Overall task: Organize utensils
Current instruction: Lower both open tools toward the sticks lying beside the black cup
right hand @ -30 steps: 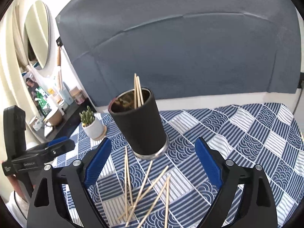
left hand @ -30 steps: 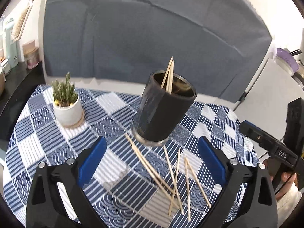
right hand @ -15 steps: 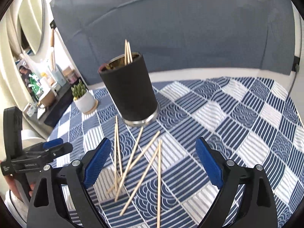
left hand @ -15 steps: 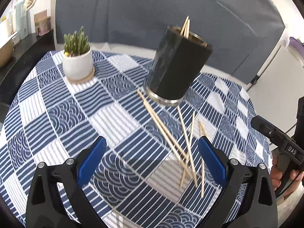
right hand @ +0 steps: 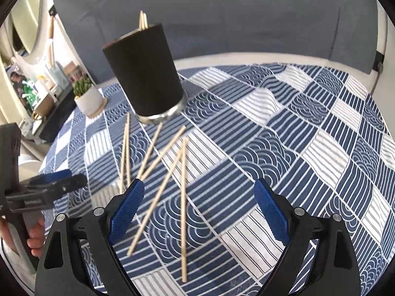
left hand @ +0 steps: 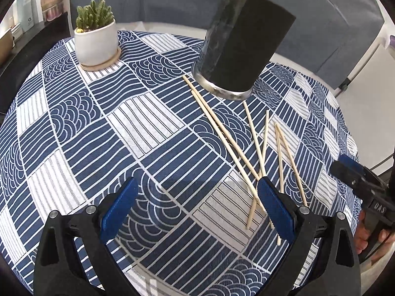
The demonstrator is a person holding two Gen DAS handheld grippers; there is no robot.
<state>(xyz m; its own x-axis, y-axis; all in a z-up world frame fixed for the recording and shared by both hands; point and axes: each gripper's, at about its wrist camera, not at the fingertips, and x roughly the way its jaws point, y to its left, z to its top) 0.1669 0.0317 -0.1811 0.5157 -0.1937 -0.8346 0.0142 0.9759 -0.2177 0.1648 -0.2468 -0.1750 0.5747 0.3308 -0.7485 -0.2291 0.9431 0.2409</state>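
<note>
— What do the sticks look like?
— Thin pale wooden sticks, six loose on the cloth, crossing each other just in front of a black cup with a metal base. A few more stand inside the cup, tips poking over the rim.

— And the surface?
— A table under a blue-and-white patchwork cloth, with a grey drape behind. A small cactus in a white pot sits on a coaster, well apart from the cup.

— The grippers?
— Left gripper has its jaws wide apart, nothing between them, above the near ends of the sticks. Right gripper is likewise spread and empty.

— Anything only one view shows?
— The right view shows a round mirror and a cluttered shelf; the left view shows the right gripper's handle and fingers at its edge.
</note>
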